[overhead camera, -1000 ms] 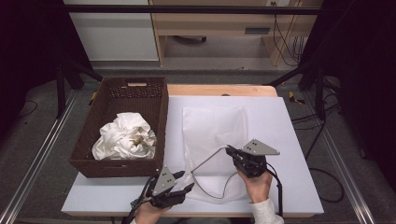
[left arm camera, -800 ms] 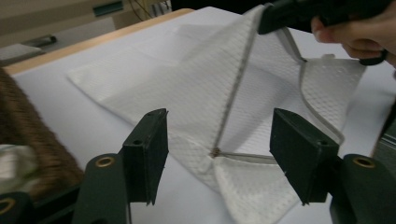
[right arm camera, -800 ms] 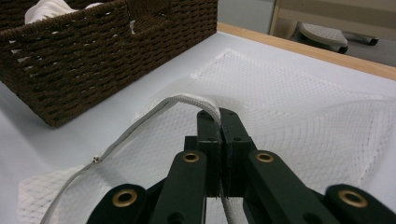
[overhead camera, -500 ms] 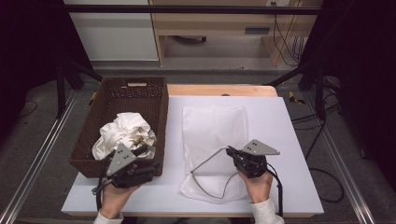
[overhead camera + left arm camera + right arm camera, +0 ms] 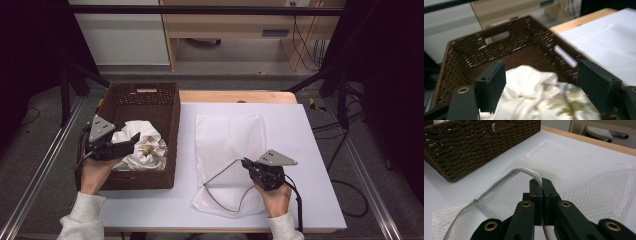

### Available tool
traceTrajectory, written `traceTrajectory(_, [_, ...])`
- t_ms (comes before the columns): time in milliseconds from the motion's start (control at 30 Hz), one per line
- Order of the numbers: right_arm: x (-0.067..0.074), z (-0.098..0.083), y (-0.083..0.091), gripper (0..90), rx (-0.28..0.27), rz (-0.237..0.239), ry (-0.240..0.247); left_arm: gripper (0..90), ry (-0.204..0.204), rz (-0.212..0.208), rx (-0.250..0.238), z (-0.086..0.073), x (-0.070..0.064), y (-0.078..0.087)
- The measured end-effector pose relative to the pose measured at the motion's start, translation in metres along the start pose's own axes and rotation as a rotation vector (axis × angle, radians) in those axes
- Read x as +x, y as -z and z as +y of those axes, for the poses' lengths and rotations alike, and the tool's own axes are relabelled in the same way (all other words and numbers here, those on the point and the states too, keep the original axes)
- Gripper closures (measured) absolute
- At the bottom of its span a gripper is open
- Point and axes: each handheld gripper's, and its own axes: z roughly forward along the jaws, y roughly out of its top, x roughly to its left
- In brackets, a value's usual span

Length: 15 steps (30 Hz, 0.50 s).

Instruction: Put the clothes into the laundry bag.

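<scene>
White table (image 5: 310, 150) | left gripper (image 5: 131, 142): jaws just opening, empty, over basket (image 5: 170, 125) | right gripper (image 5: 246, 164): clamped on mesh bag (image 5: 227, 135)

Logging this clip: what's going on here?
A person is loading laundry into a mesh bag. The right gripper is shut on the bag's zipper edge, lifting it open. The left gripper hangs over the cloth in the basket; its jaws have just been opening, with nothing gripped.

Both grippers, left (image 5: 134, 140) & right (image 5: 245, 162): black bodies w/ flat square jaw pads, brass rivets behind pads, grey 3-cornered plates on top, black cables at rear; white sleeves.
</scene>
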Motion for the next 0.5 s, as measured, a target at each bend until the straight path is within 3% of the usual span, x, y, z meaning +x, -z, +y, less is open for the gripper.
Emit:
traceTrajectory(167, [-0.001,-0.001,-0.001,88.4,0.013,0.002,-0.003,18.8,-0.036,0.028,0.092,-0.004,0.013,-0.027])
traceTrajectory(267, [-0.002,-0.001,0.000,88.4,0.014,0.002,-0.004,17.0,-0.024,0.019,0.146,-0.009,0.019,-0.037])
traceTrajectory(400, [-0.002,-0.002,0.000,88.4,0.022,0.005,-0.007,13.6,-0.045,0.010,0.194,-0.015,0.021,-0.045])
traceTrajectory(500, [-0.003,-0.002,-0.001,88.4,0.030,0.005,-0.009,12.6,-0.066,-0.022,0.249,-0.022,0.023,-0.052])
